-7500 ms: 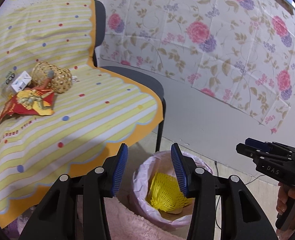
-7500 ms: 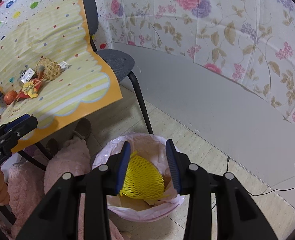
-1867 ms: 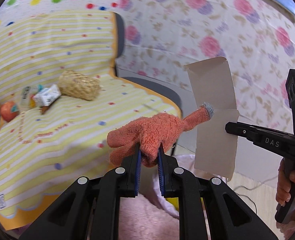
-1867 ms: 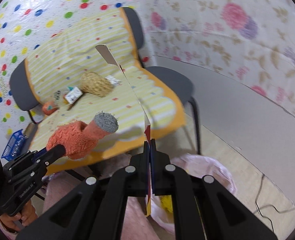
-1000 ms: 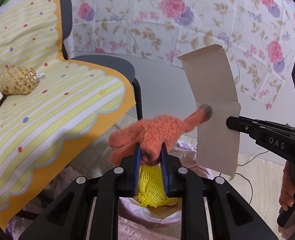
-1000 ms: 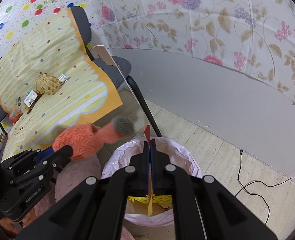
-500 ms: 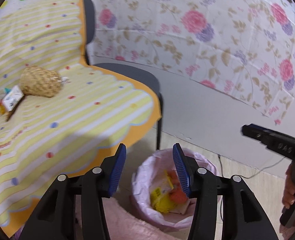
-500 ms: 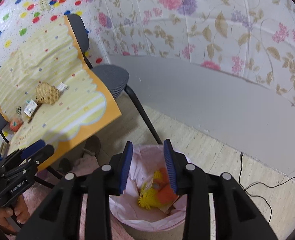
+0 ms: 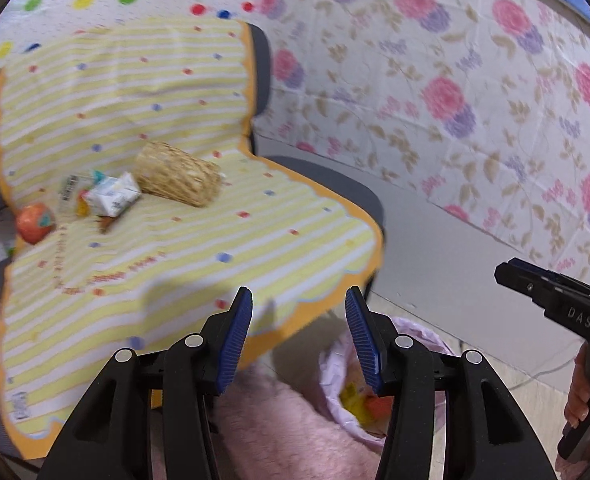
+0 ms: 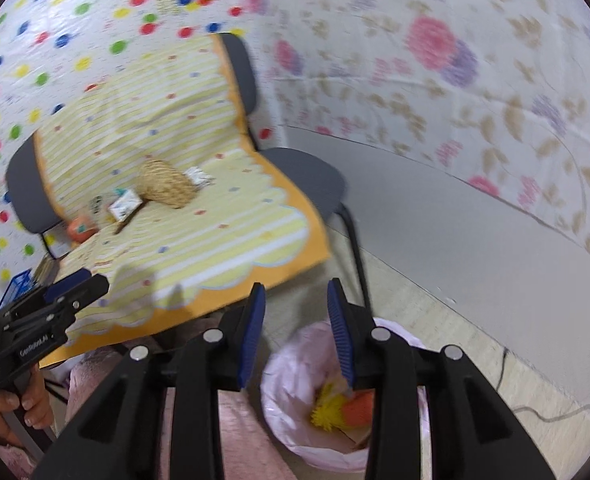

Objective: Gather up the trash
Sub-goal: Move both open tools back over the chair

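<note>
Both my grippers, left (image 9: 298, 334) and right (image 10: 295, 325), are apart, empty. Glove (image 10: 358, 407) and net (image 10: 329, 410) sit in bin (image 10: 291, 364). Carton (image 9: 112, 195), basket (image 9: 177, 179), orange ball (image 9: 35, 222) remain on chair cover (image 9: 199, 240).

A cloth (image 9: 183, 248) drapes over two chairs (image 10: 307, 176) set side by side against the wall. On the cloth, toward the chair backs, a woven basket (image 9: 177, 179) lies on its side; a small carton (image 9: 113, 196) sits just left of it and a round fruit (image 9: 35, 222) farther left. On the floor before the chairs stands a lined bin (image 10: 291, 364) with trash inside
</note>
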